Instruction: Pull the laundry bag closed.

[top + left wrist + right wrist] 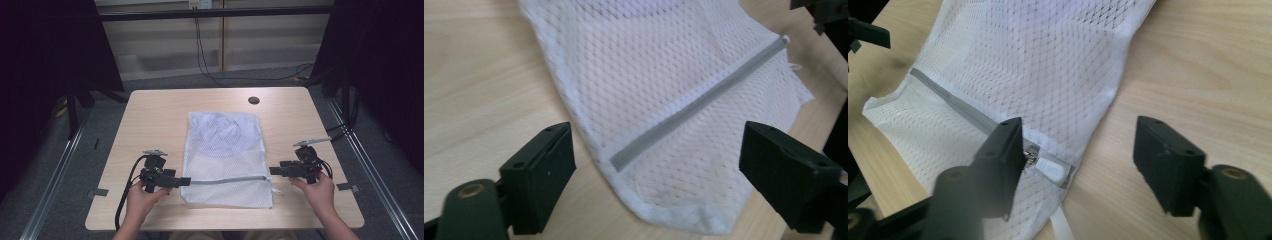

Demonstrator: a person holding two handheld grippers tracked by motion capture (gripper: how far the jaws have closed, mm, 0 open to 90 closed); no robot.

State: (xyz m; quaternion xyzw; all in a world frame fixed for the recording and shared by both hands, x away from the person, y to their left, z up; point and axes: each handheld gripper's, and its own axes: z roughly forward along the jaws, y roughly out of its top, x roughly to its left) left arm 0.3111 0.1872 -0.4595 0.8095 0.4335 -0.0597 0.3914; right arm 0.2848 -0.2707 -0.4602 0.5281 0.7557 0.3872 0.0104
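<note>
white mesh laundry bag (227, 160) flat at table (155, 110) centre, grey zipper (227, 180) closed across its 6 o'clock end, left gripper (184, 181) at bag's 9 o'clock edge, jaws apart, holding nothing, right gripper (274, 171) at 3 o'clock by zipper pull (1050, 167), jaws apart

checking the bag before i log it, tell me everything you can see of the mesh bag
The mesh bag is white, netted fabric, rectangular, lying flat on the table. A grey zipper runs across it near the person's end, zipped shut, its white pull at the right claw's side with a white tab hanging below. Something pale and bunched shows through the far half. The left claw and right claw sit open at the zipper's ends, not gripping.
</note>
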